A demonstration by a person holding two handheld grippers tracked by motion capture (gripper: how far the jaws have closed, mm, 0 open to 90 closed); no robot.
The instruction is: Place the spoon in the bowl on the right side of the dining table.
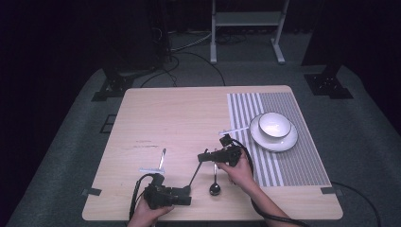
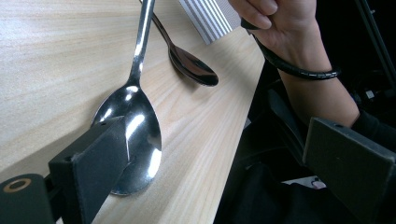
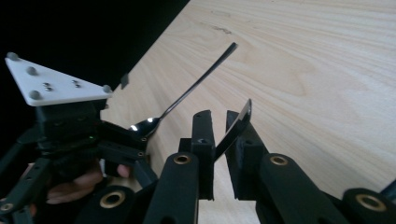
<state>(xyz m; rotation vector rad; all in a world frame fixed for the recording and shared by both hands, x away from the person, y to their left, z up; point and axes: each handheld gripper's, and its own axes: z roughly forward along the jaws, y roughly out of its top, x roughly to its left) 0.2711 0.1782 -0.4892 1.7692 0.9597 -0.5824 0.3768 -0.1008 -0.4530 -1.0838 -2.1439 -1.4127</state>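
A steel spoon (image 1: 196, 173) slants across the front of the wooden table (image 1: 179, 118). My right gripper (image 1: 203, 156) is shut on the end of its handle (image 3: 239, 122), which sticks up between the jaws (image 3: 217, 116). The spoon's bowl (image 2: 135, 135) rests on the wood, touching one finger (image 2: 93, 163) of my left gripper (image 2: 217, 130). That left gripper (image 1: 188, 192) is open wide, pointing right along the table's front edge. It also appears in the right gripper view, with its white three-cornered plate (image 3: 56, 84).
A second spoon (image 1: 215, 187) (image 2: 194, 70) lies by the right hand. A third utensil (image 1: 162, 158) (image 3: 196, 84) lies beyond the left gripper, next to a strip of tape (image 1: 151, 169). A white bowl (image 1: 274, 124) on a plate (image 1: 288, 141) stands on the striped mat (image 1: 302, 161).
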